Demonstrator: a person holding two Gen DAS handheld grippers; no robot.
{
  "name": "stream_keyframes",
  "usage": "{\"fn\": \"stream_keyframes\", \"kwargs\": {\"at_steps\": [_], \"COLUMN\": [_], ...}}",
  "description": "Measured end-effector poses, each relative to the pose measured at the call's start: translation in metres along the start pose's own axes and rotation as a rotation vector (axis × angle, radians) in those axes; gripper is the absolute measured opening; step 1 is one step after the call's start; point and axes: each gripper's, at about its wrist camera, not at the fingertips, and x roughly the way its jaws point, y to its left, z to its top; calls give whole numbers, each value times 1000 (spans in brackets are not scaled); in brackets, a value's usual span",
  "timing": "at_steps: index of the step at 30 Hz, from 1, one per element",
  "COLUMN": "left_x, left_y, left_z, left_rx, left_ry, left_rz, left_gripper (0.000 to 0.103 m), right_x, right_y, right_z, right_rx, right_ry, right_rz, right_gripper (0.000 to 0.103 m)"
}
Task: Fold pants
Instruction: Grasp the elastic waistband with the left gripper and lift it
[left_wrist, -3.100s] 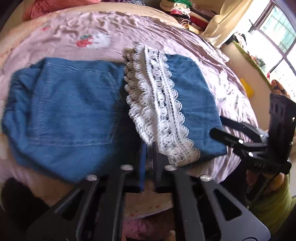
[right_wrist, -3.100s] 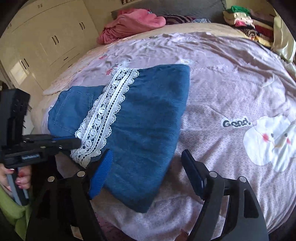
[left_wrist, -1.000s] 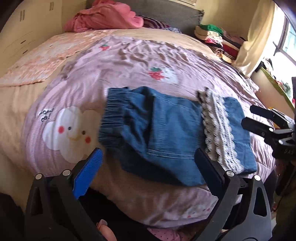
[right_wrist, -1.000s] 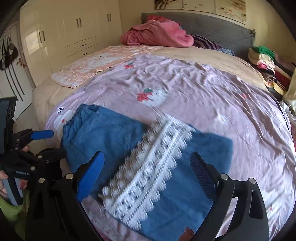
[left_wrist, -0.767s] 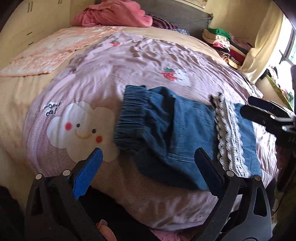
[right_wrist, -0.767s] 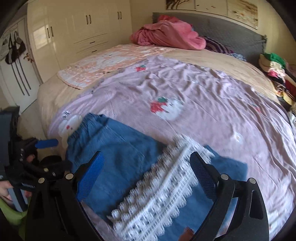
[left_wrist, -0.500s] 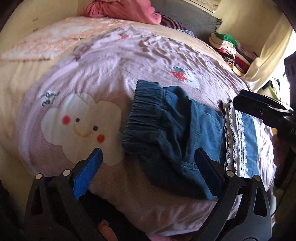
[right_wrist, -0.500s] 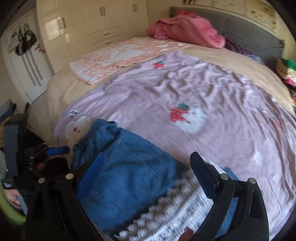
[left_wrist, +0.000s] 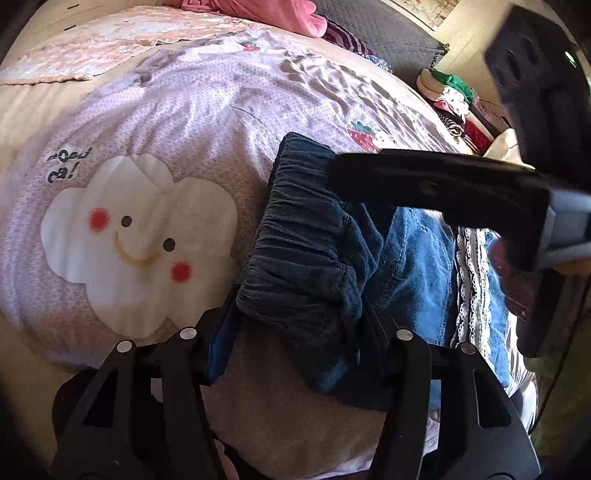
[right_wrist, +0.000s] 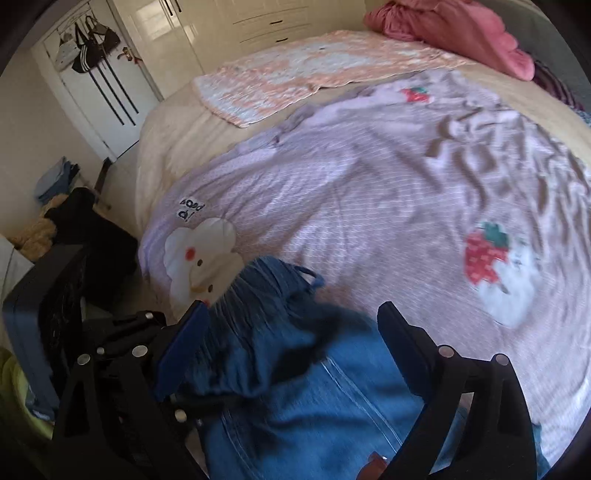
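- Since the pants (left_wrist: 332, 266) already lie doubled on the bed (left_wrist: 207, 110) near its front edge, with the lace hem (left_wrist: 471, 280) turned back over the denim, the step in hand looks like the second fold, waistband end over toward the lace.
- At the near corner of the elastic waistband (left_wrist: 295, 236), the left hand-held gripper (left_wrist: 299, 332) has its jaws drawn in around bunched denim; the fingers are partly narrowed and press the cloth from both sides, so I judge it gripped, though the pads are partly hidden by the fabric.
- Over the far part of the waistband, the right hand-held gripper (right_wrist: 291, 332) hangs with jaws spread wide, cloth lying between them but not pinched; the left view shows its dark fingers (left_wrist: 424, 181) across the far waistband corner.
- That wrist view is blurred, so whether a pad (right_wrist: 184, 339) touches the denim cannot be told.
- Next, I judge, the right jaws need to come down and close on the far waistband corner.
- Both corners should then rise together and travel level toward the lace, keeping the waistband straight so the layers beneath do not drag or skew.
- One risk is the thick gathered elastic slipping from a shallow bite.
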Motion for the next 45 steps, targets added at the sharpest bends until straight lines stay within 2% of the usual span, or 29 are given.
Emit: {"fn": "stream_keyframes", "kwargs": {"at_steps": [3,5,7,8,12,21,24,25,26,27,31,34,45], "left_x": [2,2,2,2,0,-16,-25,-28,-30,-31,-40,-43,-26], "left_y": [1,1,2,2,1,-11,-19,-24,-31,-37,-63,-85,-165], "left_z": [0,1,0,0,0,5,7,8,9,11,10,8,-13], "left_rx": [-1,-5,-2,-5,-6,10,21,29,40,45,79,110,255], "left_ry": [4,5,6,7,4,-39,-54,-55,-48,-36,-41,-37,-2], "left_rz": [-6,-8,-8,-8,-16,-7,-42,-61,-89,-119,-152,-174,-176], "left_gripper": [49,49,49,49,53,75,75,70,60,39,33,32,32], "right_x": [15,25,34,38,25,-33,-55,-62,-73,-79,-110,-132,-184], "right_y": [0,-3,-6,-8,-18,-17,-18,-18,-20,-21,-28,-35,-70], "right_z": [6,7,6,3,-5,-16,-19,-21,-25,-27,-44,-60,-124], "right_rx": [3,9,19,22,60,46,37,35,28,24,15,14,53], "right_ry": [27,52,80,87,33,-97,-143,-157,-176,-187,-241,-273,-352], "right_rz": [43,66,90,94,146,209,216,219,218,215,201,185,132], "right_gripper": [83,71,50,47,33,31,31,31,31,31,31,31,31]}}
